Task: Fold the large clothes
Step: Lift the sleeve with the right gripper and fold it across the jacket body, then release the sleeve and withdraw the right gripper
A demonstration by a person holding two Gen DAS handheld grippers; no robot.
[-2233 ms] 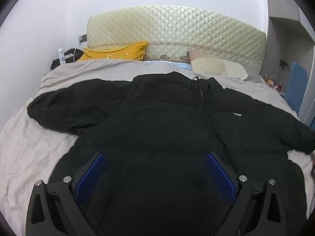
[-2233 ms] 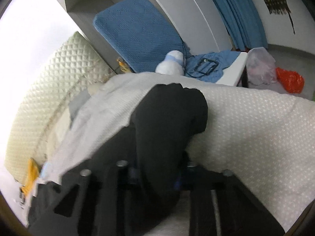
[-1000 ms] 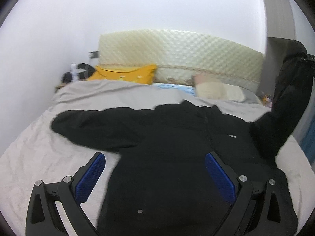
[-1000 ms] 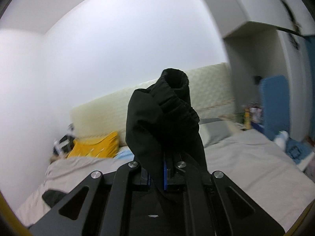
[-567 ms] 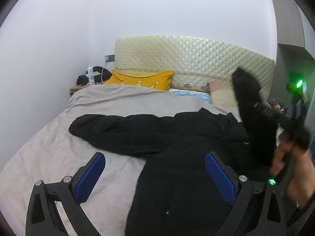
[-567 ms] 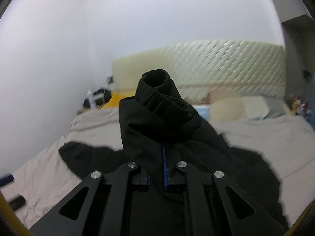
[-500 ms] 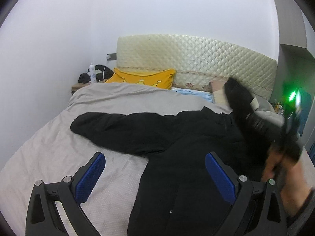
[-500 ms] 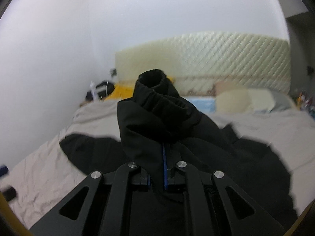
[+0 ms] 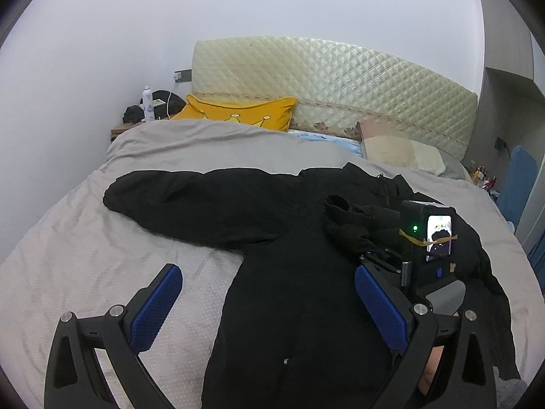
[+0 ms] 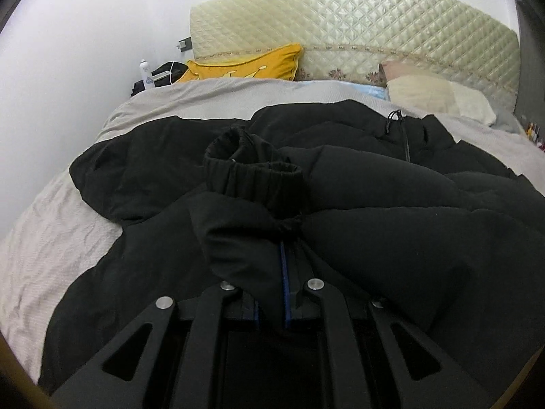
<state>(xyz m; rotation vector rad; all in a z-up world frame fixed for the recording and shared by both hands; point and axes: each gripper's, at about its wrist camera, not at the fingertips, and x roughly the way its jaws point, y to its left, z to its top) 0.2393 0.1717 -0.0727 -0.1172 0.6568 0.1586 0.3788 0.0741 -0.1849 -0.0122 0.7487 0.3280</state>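
A large black puffer jacket [image 9: 289,266] lies face up on the grey bed cover [image 9: 85,255]. Its left sleeve [image 9: 190,201] stretches out to the left. My right gripper [image 10: 283,272] is shut on the other sleeve just behind its ribbed cuff [image 10: 252,170] and holds it low over the jacket's chest. The right gripper also shows in the left wrist view [image 9: 368,252], with the cuff [image 9: 340,204] laid across the front. My left gripper [image 9: 269,303] is open and empty, above the jacket's lower left edge.
A quilted cream headboard [image 9: 340,85] stands at the back, with a yellow cushion [image 9: 238,110] and a beige pillow [image 9: 402,151] before it. A nightstand with a bottle [image 9: 147,99] is back left. A blue object [image 9: 517,177] stands at the right.
My right gripper swung the sleeve from the bed's right side up and over, then lowered it onto the jacket's front. My left gripper stayed open and drifted left.
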